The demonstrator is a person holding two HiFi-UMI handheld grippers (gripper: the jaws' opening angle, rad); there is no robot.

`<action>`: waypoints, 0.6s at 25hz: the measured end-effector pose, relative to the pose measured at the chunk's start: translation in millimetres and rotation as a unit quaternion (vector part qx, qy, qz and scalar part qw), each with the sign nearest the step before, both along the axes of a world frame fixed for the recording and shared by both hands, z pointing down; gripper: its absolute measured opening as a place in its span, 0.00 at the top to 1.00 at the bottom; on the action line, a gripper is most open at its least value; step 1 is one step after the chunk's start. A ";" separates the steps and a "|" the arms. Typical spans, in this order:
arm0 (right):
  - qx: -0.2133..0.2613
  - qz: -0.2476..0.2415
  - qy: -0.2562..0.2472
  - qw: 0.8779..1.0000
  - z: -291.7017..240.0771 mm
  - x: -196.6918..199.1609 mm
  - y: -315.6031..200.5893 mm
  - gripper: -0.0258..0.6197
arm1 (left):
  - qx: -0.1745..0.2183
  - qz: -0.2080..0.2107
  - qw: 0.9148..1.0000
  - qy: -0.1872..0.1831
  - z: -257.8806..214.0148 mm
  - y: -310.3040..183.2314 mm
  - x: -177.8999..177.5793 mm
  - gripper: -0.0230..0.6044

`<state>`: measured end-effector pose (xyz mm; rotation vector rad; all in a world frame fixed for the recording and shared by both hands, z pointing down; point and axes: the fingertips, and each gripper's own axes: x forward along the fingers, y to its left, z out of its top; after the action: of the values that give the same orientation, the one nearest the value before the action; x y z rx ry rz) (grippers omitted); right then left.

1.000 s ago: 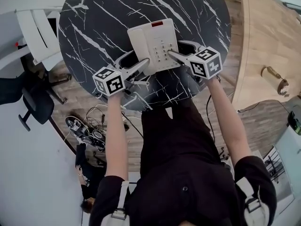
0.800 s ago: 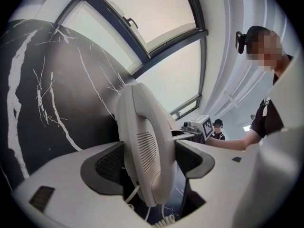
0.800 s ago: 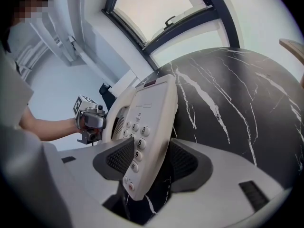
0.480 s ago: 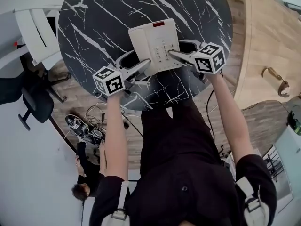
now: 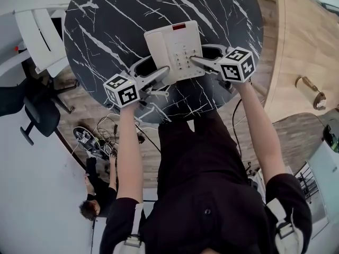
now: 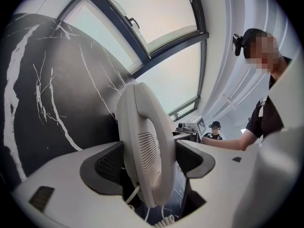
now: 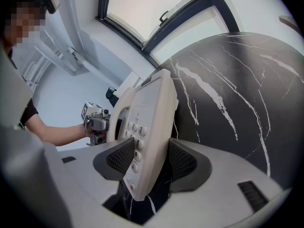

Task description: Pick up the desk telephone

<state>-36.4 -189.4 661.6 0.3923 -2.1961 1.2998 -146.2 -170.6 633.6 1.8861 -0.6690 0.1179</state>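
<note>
1. The black marble table [image 5: 106, 30] had the desk telephone [image 5: 172, 44] near its front edge.
2. The right gripper [image 7: 145, 163] was closed on its keypad side, a thin hold likely to slip.
3. The left gripper [image 6: 149, 160] clamped only the handset [image 6: 142, 127], which could part from its cradle, tipping the base.

Found the white desk telephone [image 5: 174, 49] lying face up near the front edge of the black marbled table [image 5: 111, 30]. Saw its handset [image 5: 155, 49] seated along the left side, keypad [image 5: 185, 58] on the right, red strip [image 5: 178, 27] at the far end. Noted the left gripper [image 6: 147, 160] clamping the handset, the right gripper [image 7: 145, 160] clamping the keypad side.
</note>
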 end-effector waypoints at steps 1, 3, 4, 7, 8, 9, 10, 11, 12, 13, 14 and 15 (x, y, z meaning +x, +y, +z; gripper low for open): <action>0.001 0.000 0.000 1.000 -0.2 0.0 -0.1 0.58 | 0.000 0.000 1.000 0.000 -0.1 -0.1 0.2 0.39; 0.003 0.000 0.000 1.000 -0.4 0.0 -0.1 0.58 | 0.002 -0.001 1.000 -0.001 -0.5 0.1 0.0 0.40; 0.004 0.000 -0.001 1.000 -0.5 -0.1 0.1 0.59 | 0.001 -0.003 1.000 -0.003 -1.0 0.3 -0.3 0.40; 0.002 0.007 0.000 1.000 -0.8 0.2 0.3 0.59 | -0.004 -0.011 1.000 -0.010 -2.6 0.9 -0.9 0.43; 0.002 0.009 0.002 1.000 -1.0 0.6 0.0 0.59 | -0.006 -0.013 1.000 -0.012 -2.8 0.6 -0.8 0.43; 0.001 0.012 0.006 1.000 -1.1 0.9 0.1 0.59 | -0.008 -0.014 1.000 -0.015 -3.0 0.5 -0.6 0.44; -0.001 0.014 0.008 1.000 -1.3 1.3 0.6 0.59 | -0.009 -0.014 1.000 -0.017 -3.3 0.7 -0.2 0.44; -0.003 0.016 0.010 1.000 -1.9 2.0 1.7 0.60 | -0.010 -0.013 1.000 -0.018 -4.0 1.4 0.5 0.44; -0.006 0.018 0.009 1.000 -3.1 3.0 2.9 0.60 | -0.010 -0.012 1.000 -0.018 -5.3 2.4 1.4 0.44; -0.009 0.021 0.007 1.000 -4.8 3.9 4.0 0.60 | -0.010 -0.013 1.000 -0.017 -7.5 3.1 2.1 0.44; -0.011 0.024 0.004 1.000 -7.1 4.6 4.6 0.60 | -0.009 -0.016 1.000 -0.016 -10.3 3.4 2.5 0.44; -0.012 0.027 0.002 1.000 -9.7 5.1 4.9 0.60 | -0.007 -0.018 1.000 -0.015 -13.4 3.3 2.9 0.45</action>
<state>-31.3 -184.4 651.9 0.4464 -2.1787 1.3520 -143.3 -167.3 620.1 1.8603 -0.7214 0.1281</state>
